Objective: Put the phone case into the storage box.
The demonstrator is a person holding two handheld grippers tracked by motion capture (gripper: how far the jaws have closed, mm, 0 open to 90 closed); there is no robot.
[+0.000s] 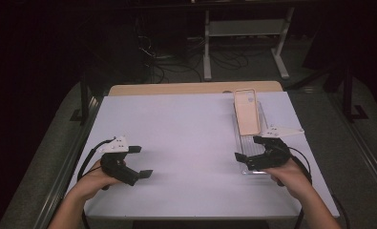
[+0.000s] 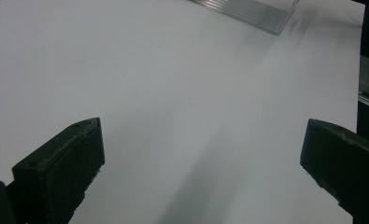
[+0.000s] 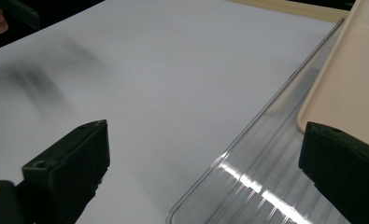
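A long clear plastic tray (image 1: pixel 248 143) lies lengthwise at the right of the white table (image 1: pixel 176 129). A beige phone case (image 1: pixel 246 111) rests in its far half. My right gripper (image 1: pixel 251 149) hovers open over the tray's near end, with the tray's edge (image 3: pixel 247 135) and the beige phone case (image 3: pixel 345 88) between and beyond its jaws. My left gripper (image 1: pixel 140 161) is open at the table's front left, nothing between its jaws (image 2: pixel 201 158). The tray's corner (image 2: pixel 261 14) shows far ahead in the left gripper view.
A wooden table edge (image 1: pixel 191 88) runs along the far side. Beyond it, a white desk frame (image 1: pixel 243 38) and cables (image 1: pixel 172 59) sit on the dark floor. Metal rails (image 1: pixel 67 171) flank the table.
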